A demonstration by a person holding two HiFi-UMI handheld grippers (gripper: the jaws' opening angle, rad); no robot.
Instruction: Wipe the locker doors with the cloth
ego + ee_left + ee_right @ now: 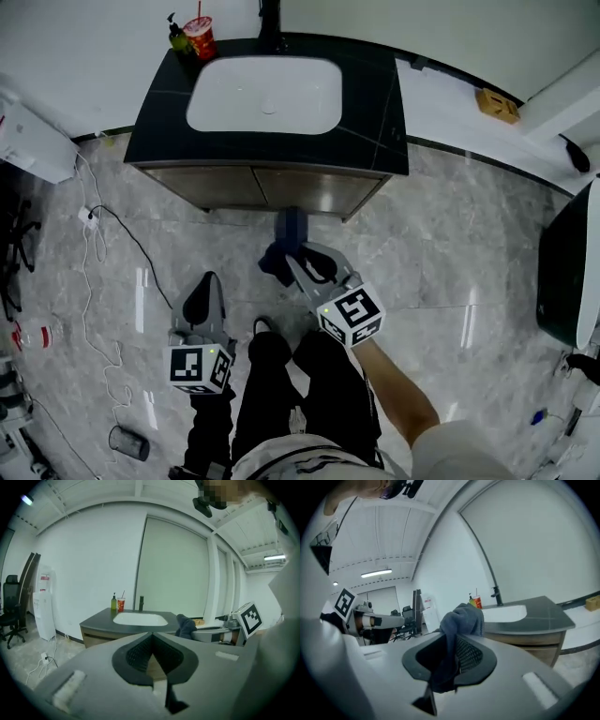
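- Cloth [461, 618]: dark blue, pinched betw. right claw [452, 660] pads; bunched end sticks out past the tips.
- Head view: cloth is above the floor [450, 244], just in front of the bench [375, 103] w/ sink [267, 94].
- Left claw [152, 656]: pressed together, empty, apart from cloth.

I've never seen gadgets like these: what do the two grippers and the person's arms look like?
The left gripper and right gripper are smooth grey shells with black ribbed pads lining the jaws. Each carries a cube of black-and-white square markers with a small green light. The right arm wears a pale sleeve.
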